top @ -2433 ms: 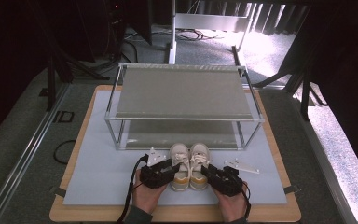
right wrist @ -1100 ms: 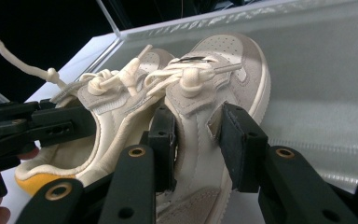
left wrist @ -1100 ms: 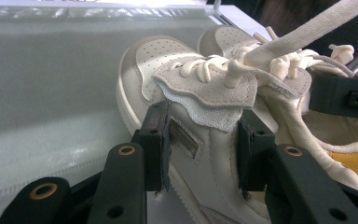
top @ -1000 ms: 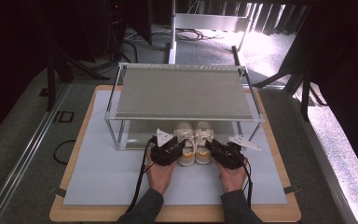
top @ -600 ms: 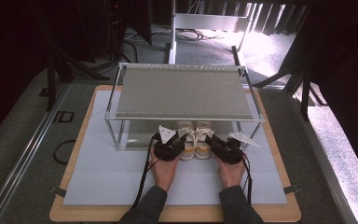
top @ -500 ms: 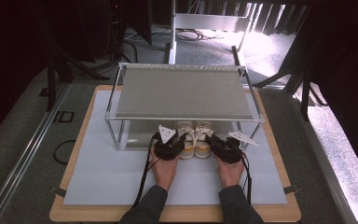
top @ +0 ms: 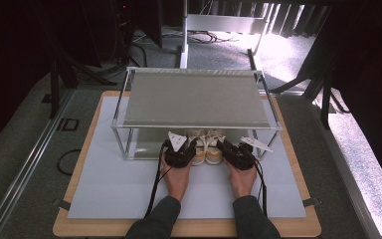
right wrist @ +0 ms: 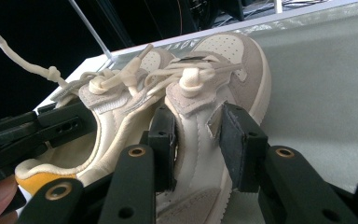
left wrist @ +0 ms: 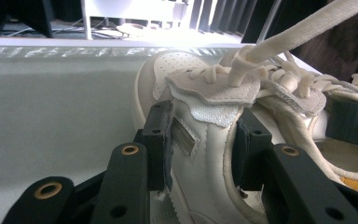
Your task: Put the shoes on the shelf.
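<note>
Pointing away from the person, toes toward the far side, the pair of cream shoes point(top: 206, 147) is set side by side under the front edge of the metal rack point(top: 194, 97), long axes running front to back on the tabletop point(top: 104, 184). The left shoe point(left wrist: 200, 140) is clamped at its collar by the left hand-held gripper point(left wrist: 205, 140); the right shoe point(right wrist: 214, 93) is pinched likewise by the right hand-held gripper point(right wrist: 196, 135). Toe caps are hidden beneath the rack in the high view, and soles cannot be made out.
</note>
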The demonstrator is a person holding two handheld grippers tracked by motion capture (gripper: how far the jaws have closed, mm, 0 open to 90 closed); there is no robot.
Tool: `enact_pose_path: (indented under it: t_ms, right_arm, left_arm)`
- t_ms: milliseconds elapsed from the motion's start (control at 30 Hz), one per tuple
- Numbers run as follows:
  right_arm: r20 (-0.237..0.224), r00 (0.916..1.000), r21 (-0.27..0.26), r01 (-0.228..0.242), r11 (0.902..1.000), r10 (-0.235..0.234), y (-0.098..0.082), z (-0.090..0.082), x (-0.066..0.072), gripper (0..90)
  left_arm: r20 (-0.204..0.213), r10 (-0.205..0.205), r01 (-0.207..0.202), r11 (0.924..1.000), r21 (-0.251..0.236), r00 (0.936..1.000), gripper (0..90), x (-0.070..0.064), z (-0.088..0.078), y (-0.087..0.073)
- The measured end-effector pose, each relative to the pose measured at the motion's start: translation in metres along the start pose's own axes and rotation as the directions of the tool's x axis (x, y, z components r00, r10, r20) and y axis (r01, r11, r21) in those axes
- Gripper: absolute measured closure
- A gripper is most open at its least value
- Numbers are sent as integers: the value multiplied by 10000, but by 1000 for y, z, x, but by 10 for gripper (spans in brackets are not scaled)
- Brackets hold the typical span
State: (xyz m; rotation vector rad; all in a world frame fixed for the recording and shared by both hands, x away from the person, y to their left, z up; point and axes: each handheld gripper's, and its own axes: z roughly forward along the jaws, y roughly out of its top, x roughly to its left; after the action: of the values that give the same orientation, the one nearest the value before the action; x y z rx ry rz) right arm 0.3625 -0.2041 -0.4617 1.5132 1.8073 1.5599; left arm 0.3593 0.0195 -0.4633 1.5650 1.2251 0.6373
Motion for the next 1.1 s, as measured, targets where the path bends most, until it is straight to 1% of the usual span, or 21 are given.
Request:
enact_pose_path:
  t_ms: [100, 133, 200, 267, 300, 433, 533, 667, 833, 1033, 1067, 1100]
  right_arm:
    - [8, 10000, -21, -82, 10000, 82, 0, 2, -1, 664]
    - [8, 10000, -21, -82, 10000, 82, 0, 2, -1, 664]
    - [0, 9999, -68, -157, 9999, 157, 0, 5, -3, 664]
    - [-11, 9999, -83, -124, 9999, 124, 0, 7, -4, 664]
    - [10, 9998, -72, -190, 9998, 190, 0, 7, -4, 664]
    - [48, 9998, -128, -197, 9997, 198, 0, 10, -6, 664]
    - [81, 9998, -117, -169, 9998, 170, -1, 12, -7, 664]
    - [61, 9998, -158, -190, 9997, 191, -1, 13, -8, 664]
    - [79, 9997, -213, -220, 9995, 221, 0, 15, -9, 664]
    - [81, 9997, -195, -213, 9996, 215, 2, 18, -10, 664]
    - [88, 9997, -195, -209, 9996, 211, 2, 18, -10, 664]
    - [92, 9996, -213, -252, 9995, 254, 2, 18, -10, 664]
  left_arm:
    - [-33, 40, -40, 10000, -27, 10000, 633, 0, 1, 0]
    - [-115, 43, -44, 9999, -93, 9999, 633, 0, 4, 1]
    - [-153, 101, -103, 9999, -103, 9998, 632, 0, 6, 1]
    - [-212, 156, -159, 9998, -134, 9997, 632, 0, 7, 1]
    - [-228, 159, -162, 9998, -146, 9996, 632, -1, 8, 0]
    - [-302, 150, -155, 9997, -175, 9994, 631, -1, 10, -1]
    - [-279, 157, -160, 9998, -104, 9995, 631, 1, 12, -1]
    - [-309, 191, -198, 9996, -211, 9993, 631, 0, 13, -1]
    - [-349, 59, -68, 9996, -275, 9994, 631, 1, 15, -1]
    - [-333, -195, 184, 9993, -322, 9993, 631, 2, 18, -1]
    - [-271, -73, 64, 9994, -327, 9996, 631, 3, 19, 0]
    - [-265, -52, 43, 9995, -311, 9996, 631, 4, 19, 0]
